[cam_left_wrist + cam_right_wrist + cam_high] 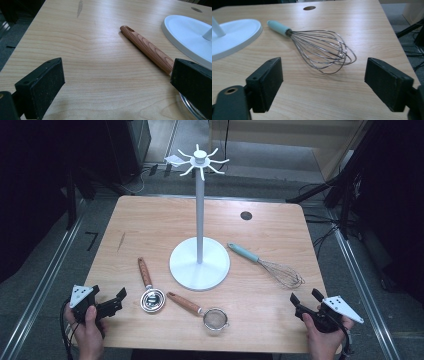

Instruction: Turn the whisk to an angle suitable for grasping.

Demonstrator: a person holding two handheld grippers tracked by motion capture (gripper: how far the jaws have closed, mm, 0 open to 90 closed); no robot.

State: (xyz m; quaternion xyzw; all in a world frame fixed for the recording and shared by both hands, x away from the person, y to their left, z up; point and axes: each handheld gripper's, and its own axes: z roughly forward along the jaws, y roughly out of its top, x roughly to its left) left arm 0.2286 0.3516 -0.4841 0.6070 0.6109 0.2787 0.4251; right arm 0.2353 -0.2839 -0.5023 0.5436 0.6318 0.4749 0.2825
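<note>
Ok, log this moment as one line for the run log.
left gripper: open, empty, by ladle | right gripper: open, empty, facing whisk | strainer, stand: untouched

In the left gripper view, the ladle's [147, 48] bowl is mostly hidden behind the right jaw, and the stand's base [185, 35] is cut off at the right edge.
</note>
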